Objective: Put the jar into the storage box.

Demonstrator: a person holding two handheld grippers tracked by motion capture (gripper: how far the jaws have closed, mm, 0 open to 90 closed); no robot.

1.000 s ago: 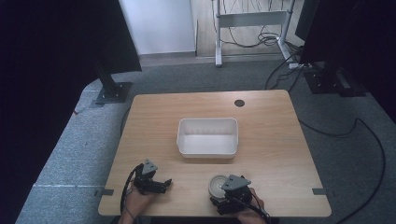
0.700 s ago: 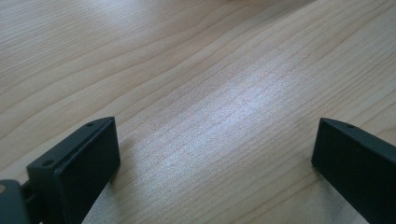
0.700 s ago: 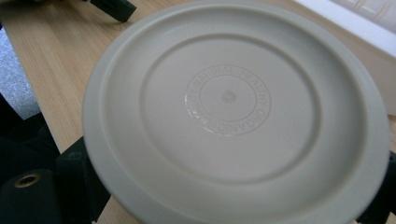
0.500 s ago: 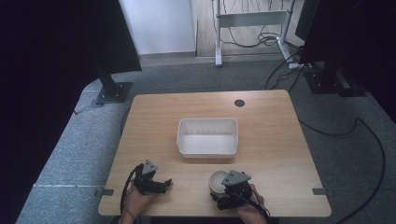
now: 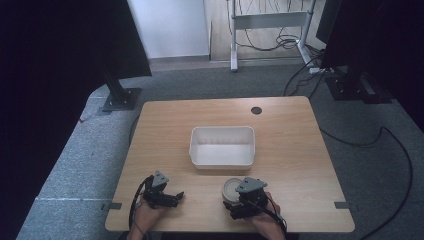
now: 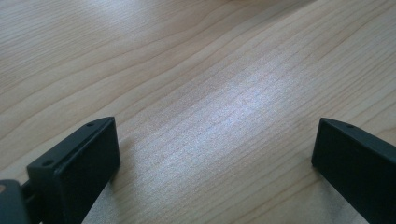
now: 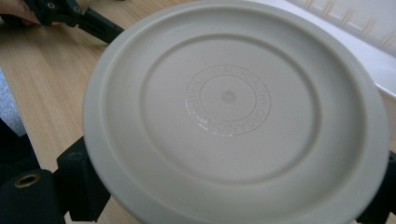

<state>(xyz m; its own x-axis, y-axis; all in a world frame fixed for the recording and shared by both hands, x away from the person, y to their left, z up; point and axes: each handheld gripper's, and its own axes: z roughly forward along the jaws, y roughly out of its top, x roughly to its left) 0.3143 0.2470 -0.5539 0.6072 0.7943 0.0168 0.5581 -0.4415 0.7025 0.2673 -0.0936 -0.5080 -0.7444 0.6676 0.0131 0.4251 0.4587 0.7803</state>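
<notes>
We've got the plate (image 7: 233, 112) pinched in our right gripper (image 5: 245, 202) near the tub (image 5: 222, 146); left gripper (image 5: 172, 197) spread, nothing betw. jaws.

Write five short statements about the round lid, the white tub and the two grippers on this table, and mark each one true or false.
1. The right gripper holds a round cream lid between its jaws. True.
2. The left gripper grips a spoon. False: its jaws stand wide apart over bare wood with nothing between them.
3. The white tub sits near the middle of the table, beyond both grippers. True.
4. The tub is full of food. False: in the high view its inside looks empty.
5. The lid bears a ring of raised lettering at its centre. True.
</notes>
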